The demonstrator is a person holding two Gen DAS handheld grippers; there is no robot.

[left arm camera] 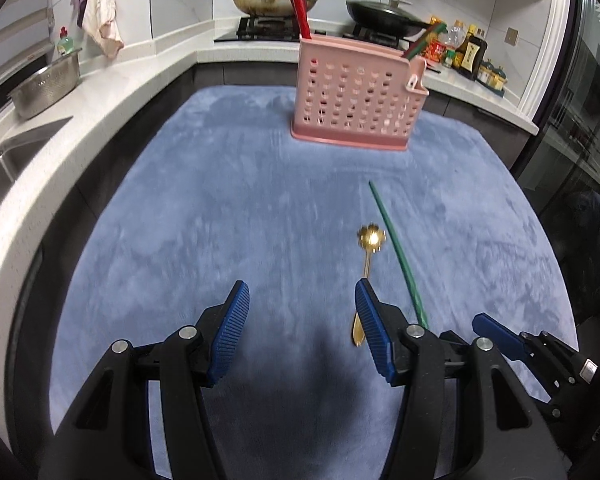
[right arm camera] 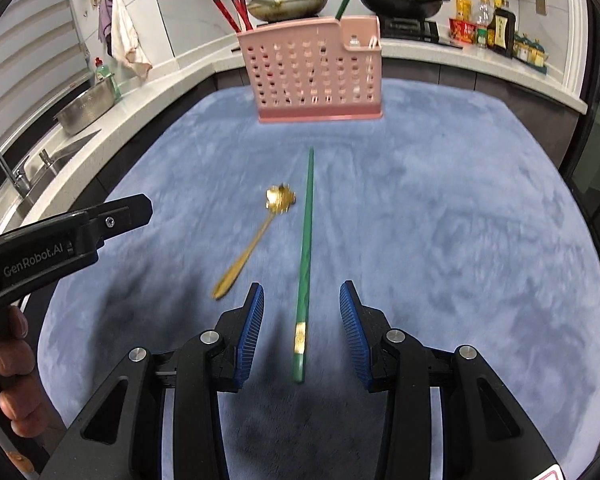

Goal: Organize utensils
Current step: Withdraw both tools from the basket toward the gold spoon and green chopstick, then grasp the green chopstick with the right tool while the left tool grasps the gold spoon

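Left wrist view: the left gripper (left arm camera: 302,300) is hovering wide open and empty over the desk (left arm camera: 220,220), which is wearing a plush blue cover. The pink utensil holder (left arm camera: 356,98), perforated plastic with a small side pocket, is standing at the far end. Red chopsticks (left arm camera: 298,4) are sticking up from its left end, and a green chopstick (left arm camera: 424,42) is leaning out of the pocket. Nearer than the holder, a gold spoon (left arm camera: 367,256) with a flower-shaped bowl is lying flat; its handle is passing behind the gripper's right pad, partly hidden. Just right of the spoon a loose green chopstick (left arm camera: 396,250) is lying, its near end cut off by the gripper body. The right gripper (left arm camera: 500,334) is showing only as one blue finger at the frame's right, so I cannot tell its opening here.

Right wrist view: the right gripper (right arm camera: 302,300) is gaping open, empty, with the loose green chopstick (right arm camera: 306,240) lying between its ribbed blue pads, untouched, pointing toward the holder (right arm camera: 312,72). The spoon (right arm camera: 256,236), blurred, is lying just left of it. A steel colander (right arm camera: 86,108) is sitting on the counter far left of the holder.
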